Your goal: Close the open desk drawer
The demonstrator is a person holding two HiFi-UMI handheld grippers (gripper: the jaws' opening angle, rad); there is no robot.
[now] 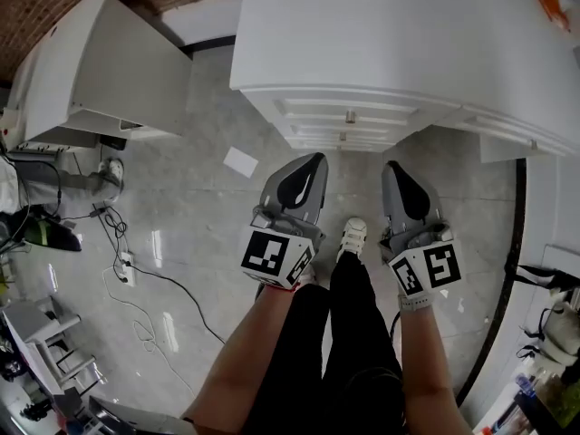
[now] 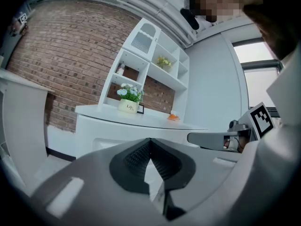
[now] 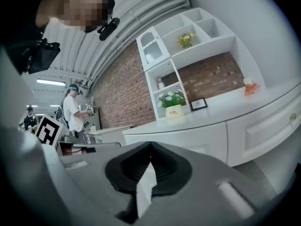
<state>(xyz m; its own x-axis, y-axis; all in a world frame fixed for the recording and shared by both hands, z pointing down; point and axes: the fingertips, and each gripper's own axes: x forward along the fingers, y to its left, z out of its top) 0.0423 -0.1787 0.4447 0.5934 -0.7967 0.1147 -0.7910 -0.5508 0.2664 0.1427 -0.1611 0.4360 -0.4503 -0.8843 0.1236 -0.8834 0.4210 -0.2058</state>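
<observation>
The white desk (image 1: pixel 399 34) stands ahead of me. Below its front edge a stack of drawer fronts (image 1: pixel 350 107) with small round knobs (image 1: pixel 350 116) shows. From above I cannot tell how far any drawer stands out. My left gripper (image 1: pixel 313 163) and right gripper (image 1: pixel 395 170) hang side by side over the floor, a short way in front of the drawers and touching nothing. Both are shut and empty. In the left gripper view the shut gripper (image 2: pixel 150 142) points at the desk (image 2: pixel 117 126); in the right gripper view the gripper (image 3: pixel 150 147) does the same, with a drawer front (image 3: pixel 270 124) at right.
A second white desk (image 1: pixel 100 71) stands at the left. A sheet of paper (image 1: pixel 240 161) lies on the floor, with cables and a power strip (image 1: pixel 127 265) further left. My shoe (image 1: pixel 352 238) is between the grippers. A flower pot (image 2: pixel 128 105) sits on the desktop. A person (image 3: pixel 75 112) stands far off.
</observation>
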